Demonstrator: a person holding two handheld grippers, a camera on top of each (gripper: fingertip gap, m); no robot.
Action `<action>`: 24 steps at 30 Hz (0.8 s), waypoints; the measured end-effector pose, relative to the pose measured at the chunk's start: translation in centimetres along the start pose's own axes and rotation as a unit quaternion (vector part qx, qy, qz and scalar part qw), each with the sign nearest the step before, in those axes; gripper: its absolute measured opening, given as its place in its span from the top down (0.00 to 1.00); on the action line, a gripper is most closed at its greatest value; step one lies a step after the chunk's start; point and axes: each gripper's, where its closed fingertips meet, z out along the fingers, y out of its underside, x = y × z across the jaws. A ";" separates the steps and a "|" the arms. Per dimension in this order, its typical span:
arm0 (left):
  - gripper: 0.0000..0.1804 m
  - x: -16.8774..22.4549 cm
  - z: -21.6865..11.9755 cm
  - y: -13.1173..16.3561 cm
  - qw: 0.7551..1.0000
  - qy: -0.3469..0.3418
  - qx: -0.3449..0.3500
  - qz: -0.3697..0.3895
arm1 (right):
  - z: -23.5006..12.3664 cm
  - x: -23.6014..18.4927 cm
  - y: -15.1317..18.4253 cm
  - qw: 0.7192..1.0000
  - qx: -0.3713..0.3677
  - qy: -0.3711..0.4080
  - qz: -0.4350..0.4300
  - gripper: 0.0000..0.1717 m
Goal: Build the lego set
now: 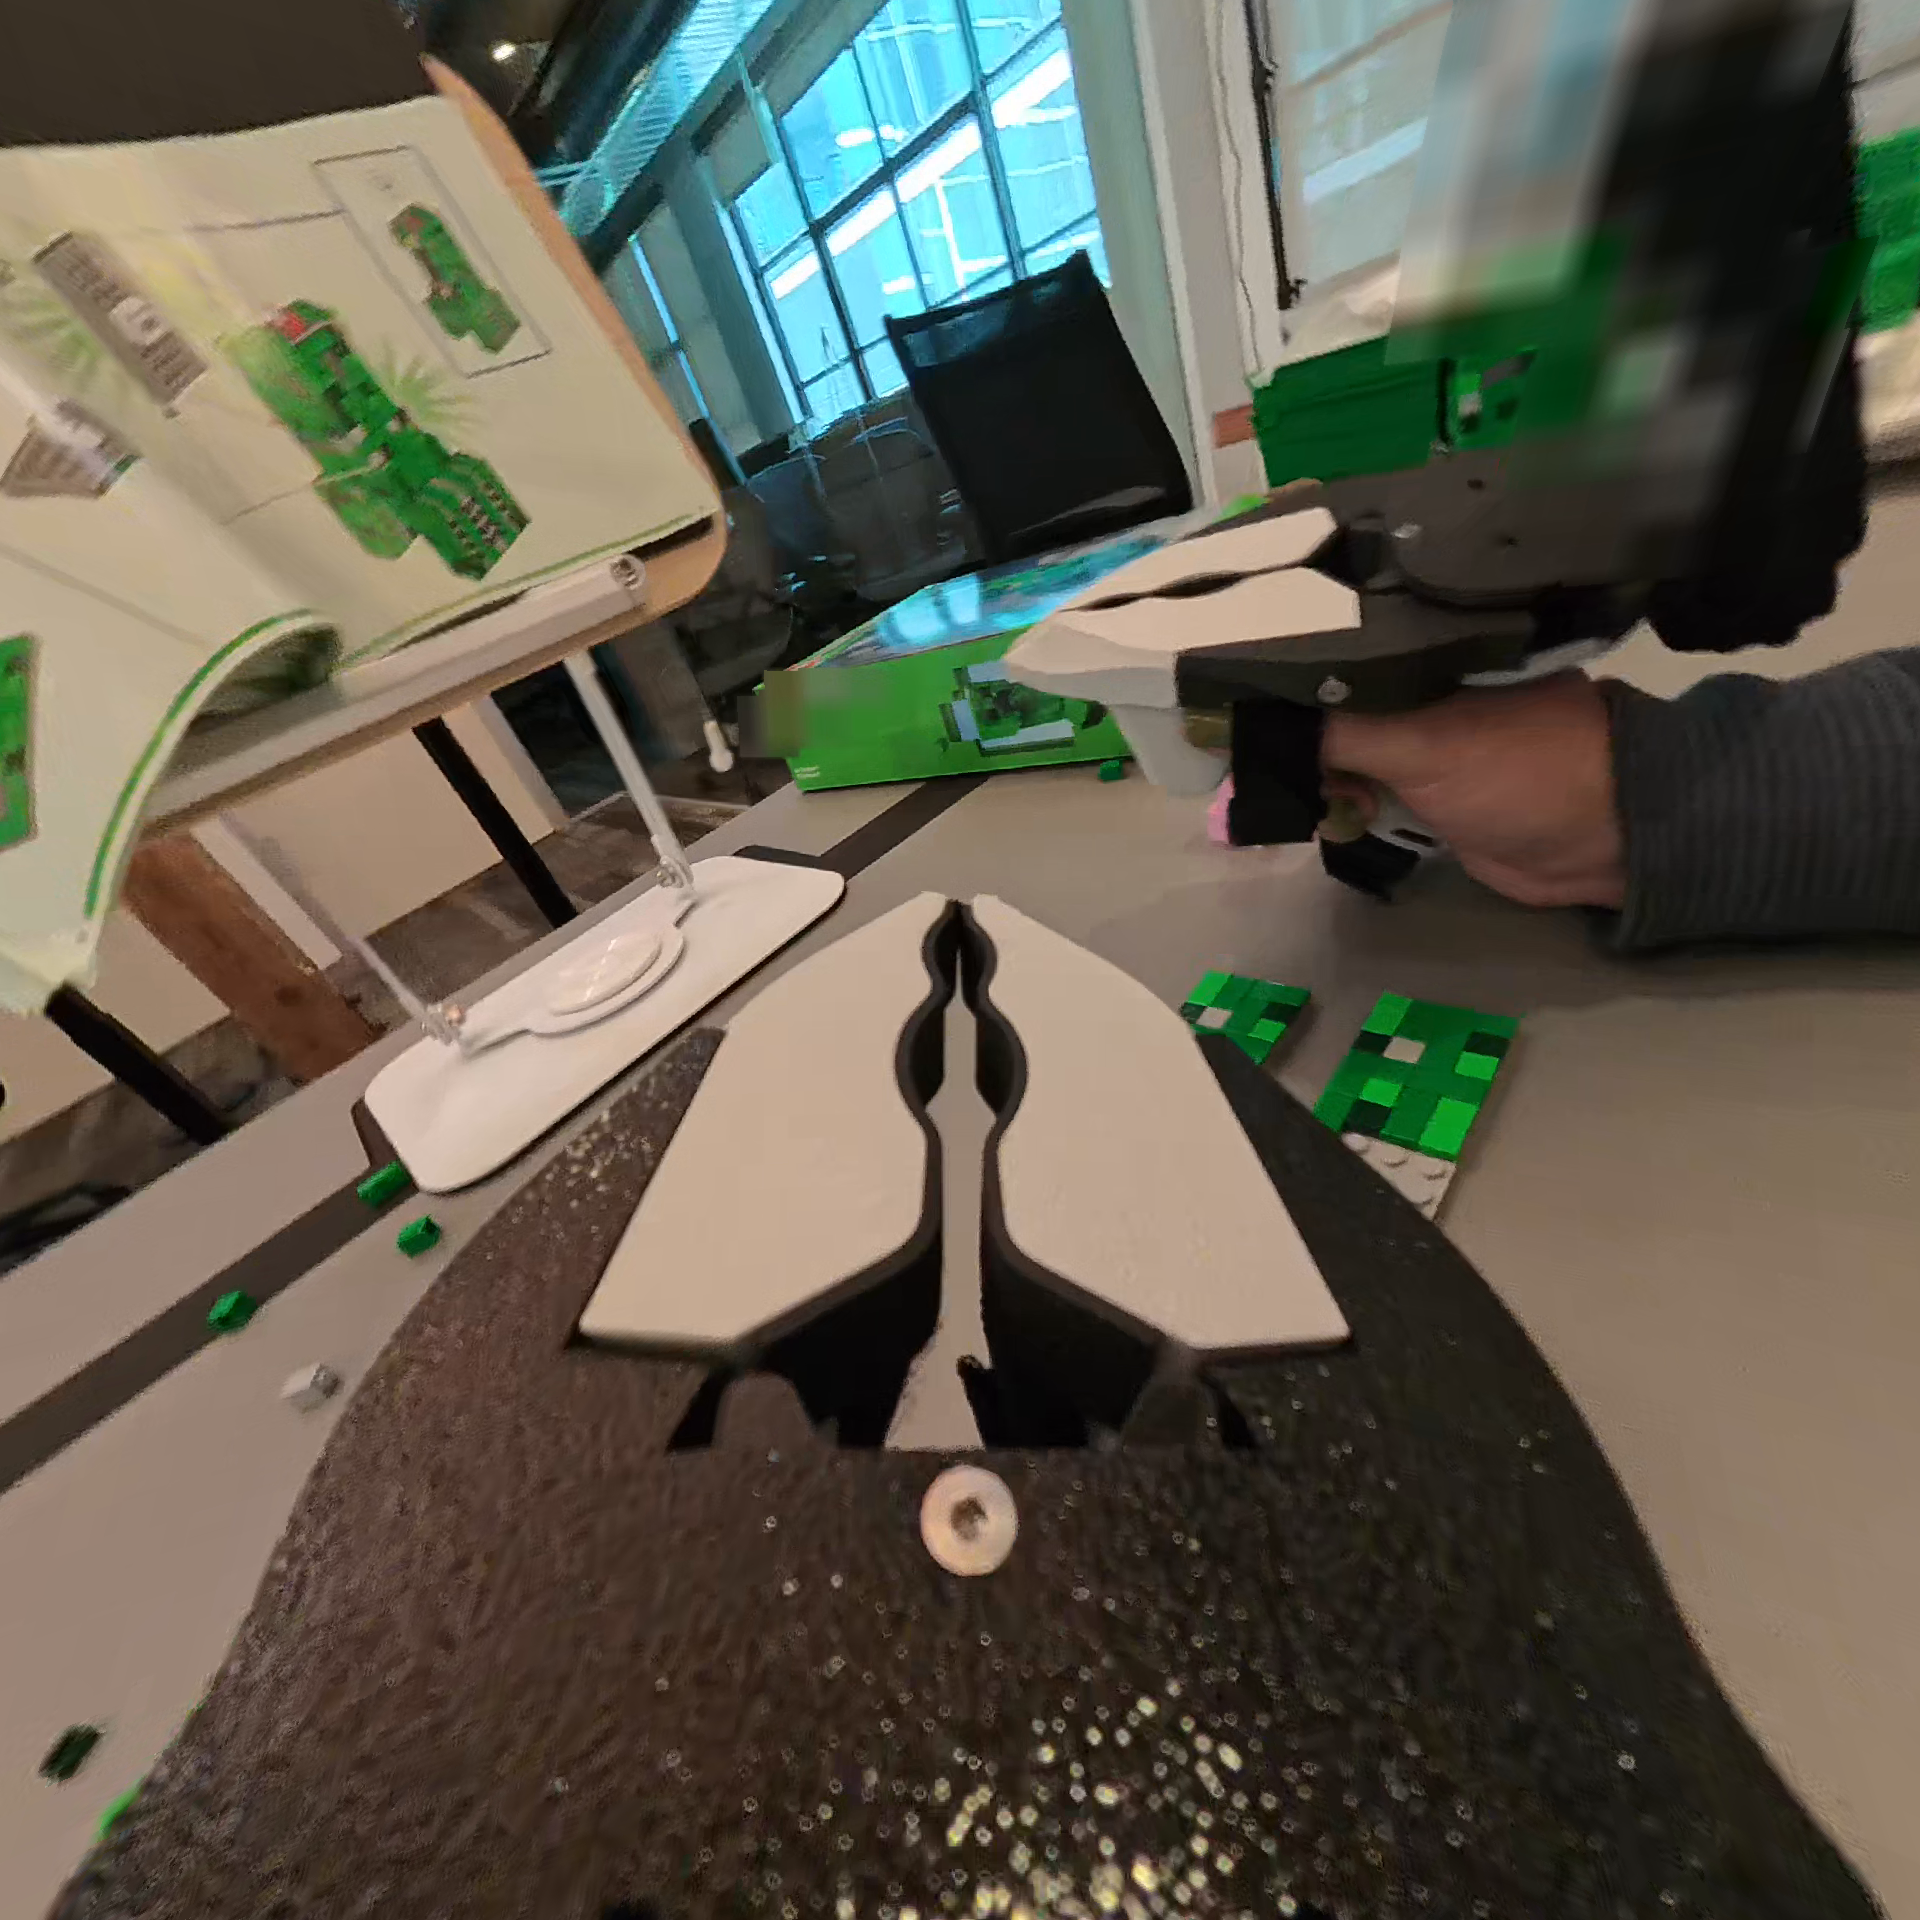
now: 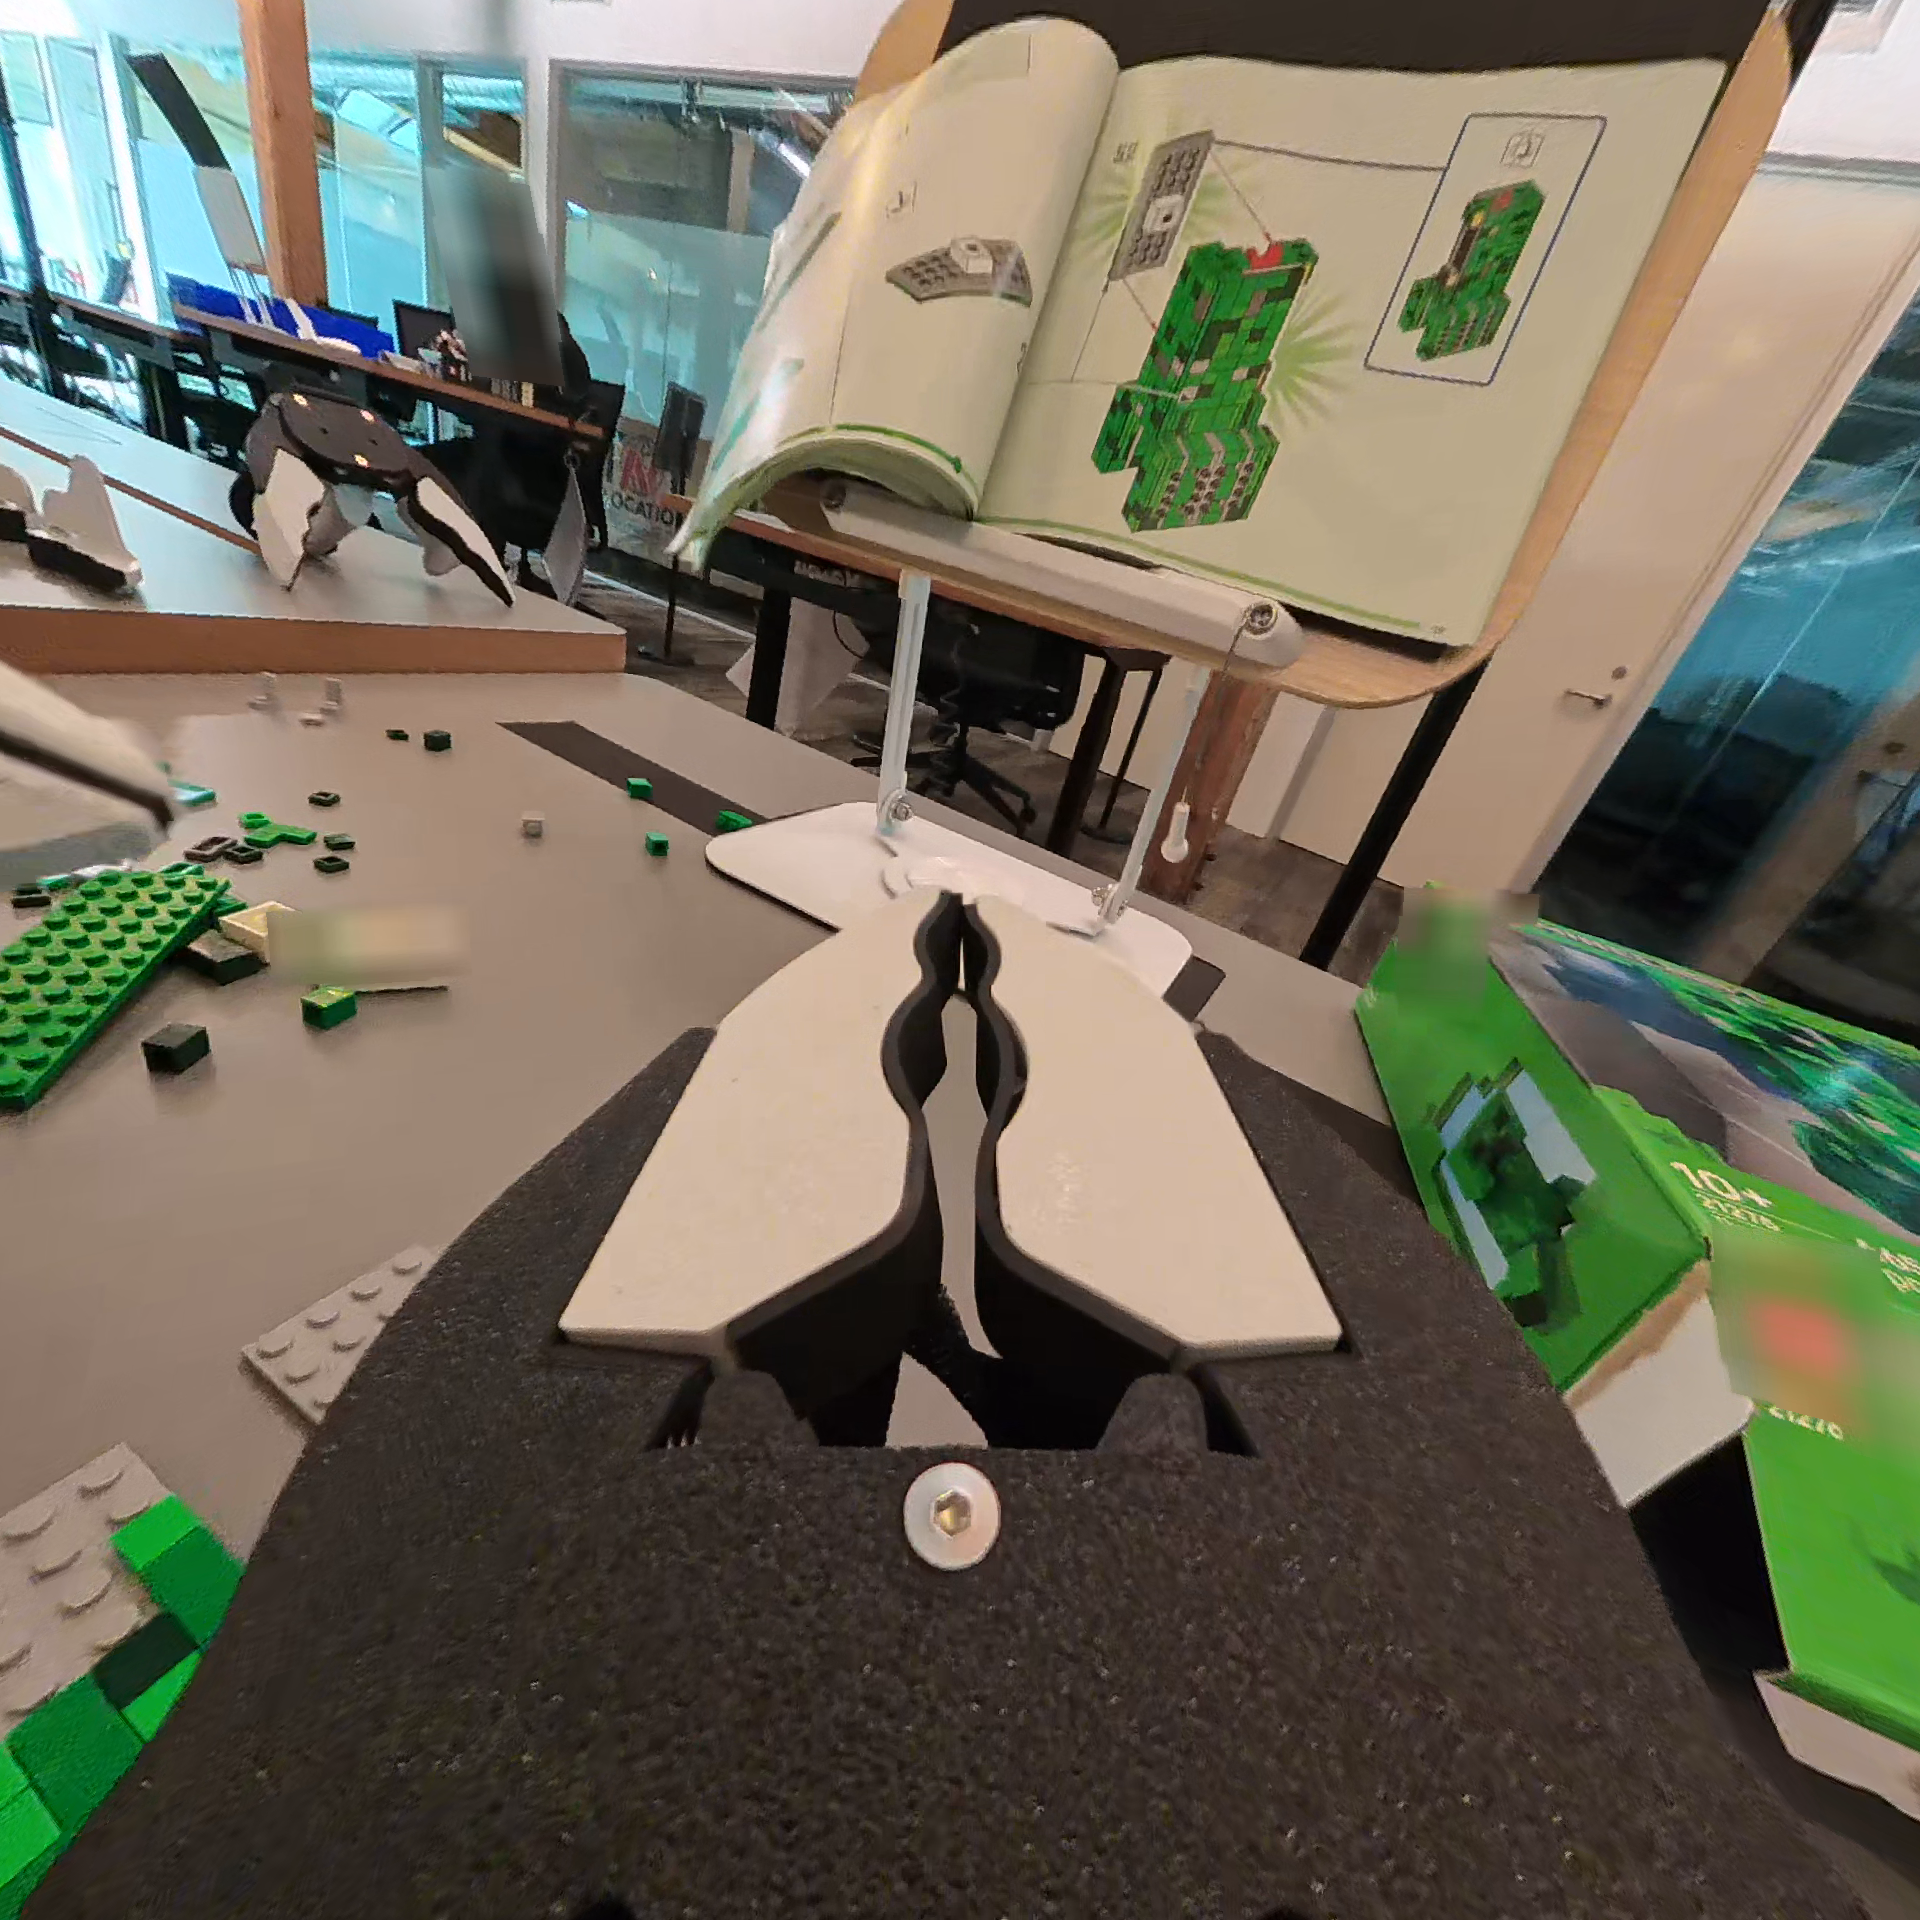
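Note:
My left gripper [image 1: 961,909] is shut above the grey table [image 1: 1662,1299], and nothing shows between its pads. Two flat green tiled brick panels [image 1: 1413,1075] [image 1: 1247,1013] lie just to its right. My right gripper [image 2: 961,909] is also shut, with nothing between its pads, and it points at the white base of a book stand [image 2: 821,862]. In the left wrist view the right gripper [image 1: 1049,639] is held by a hand [image 1: 1486,790] above the table, its fingers together. The left gripper's fingertip [image 2: 94,790] shows at the left edge of the right wrist view.
An open instruction booklet [image 2: 1247,343] rests on the stand. A green box [image 2: 1558,1195] lies at the right. A green baseplate [image 2: 94,966], a grey plate [image 2: 332,1330], a grey and green assembly [image 2: 94,1621] and several small loose bricks [image 2: 332,1003] lie at the left. Another gripper [image 2: 364,499] sits on a far table.

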 end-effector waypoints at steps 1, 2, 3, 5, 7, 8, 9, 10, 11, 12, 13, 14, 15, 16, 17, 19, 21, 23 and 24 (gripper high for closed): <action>1.00 0.5 0.0 -0.2 1.000 0.007 0.005 0.016 | 0.1 0.2 0.3 1.000 -0.009 0.002 0.006 1.00; 1.00 1.0 0.0 -0.6 0.999 0.014 0.015 0.029 | 0.3 0.2 0.7 1.000 -0.020 0.000 0.012 1.00; 1.00 1.5 0.0 -0.9 0.999 0.022 0.024 0.040 | 0.4 0.2 1.0 0.999 -0.028 -0.005 0.019 1.00; 1.00 2.4 -0.1 -1.1 0.998 0.041 0.027 0.050 | 0.4 0.4 1.1 0.999 -0.029 -0.005 0.029 1.00; 1.00 3.3 0.1 -1.2 0.996 0.059 0.026 0.054 | 0.3 0.7 0.8 1.000 -0.018 0.003 0.026 1.00; 1.00 3.8 0.4 -1.4 0.996 0.062 0.028 0.055 | 0.2 0.7 0.6 1.000 -0.009 0.007 0.020 1.00; 1.00 4.0 0.4 -1.6 0.996 0.065 0.033 0.054 | 0.1 0.7 0.4 1.000 -0.002 0.011 0.013 1.00; 1.00 4.1 0.3 -1.8 0.996 0.069 0.038 0.052 | 0.1 0.6 0.2 1.000 0.001 0.013 0.004 1.00; 1.00 4.2 0.3 -2.0 0.995 0.072 0.042 0.050 | 0.1 0.5 0.2 1.000 0.002 0.014 -0.005 1.00; 1.00 4.2 0.2 -2.1 0.995 0.072 0.044 0.047 | 0.1 0.4 0.1 1.000 0.002 0.017 -0.015 1.00; 1.00 4.1 0.2 -2.2 0.995 0.072 0.047 0.044 | 0.0 0.3 0.0 0.999 0.004 0.021 -0.026 1.00; 1.00 4.0 0.2 -2.2 0.995 0.071 0.049 0.040 | 0.0 0.3 -0.1 0.999 0.006 0.025 -0.035 1.00; 1.00 3.9 0.1 -2.3 0.996 0.070 0.051 0.034 | 0.0 0.3 -0.2 0.999 0.007 0.028 -0.043 1.00; 1.00 3.7 0.1 -2.3 0.996 0.068 0.052 0.028 | 0.0 0.3 -0.3 0.998 0.009 0.032 -0.049 1.00; 1.00 3.5 0.1 -2.3 0.996 0.067 0.053 0.021 | 0.0 0.3 -0.4 0.998 0.008 0.038 -0.056 1.00; 1.00 3.3 0.1 -2.3 0.996 0.065 0.054 0.010 | -0.1 1.4 0.1 0.994 -0.012 0.083 -0.073 1.00; 1.00 3.1 0.0 -2.2 0.996 0.065 0.055 0.002 | -0.2 2.0 0.4 0.991 -0.023 0.102 -0.080 1.00; 1.00 3.0 0.0 -2.2 0.996 0.066 0.055 -0.003 | -0.3 2.1 0.3 0.992 -0.018 0.100 -0.071 1.00; 1.00 3.0 0.0 -2.2 0.996 0.066 0.055 -0.004 | -0.4 2.1 0.2 0.992 -0.016 0.101 -0.070 1.00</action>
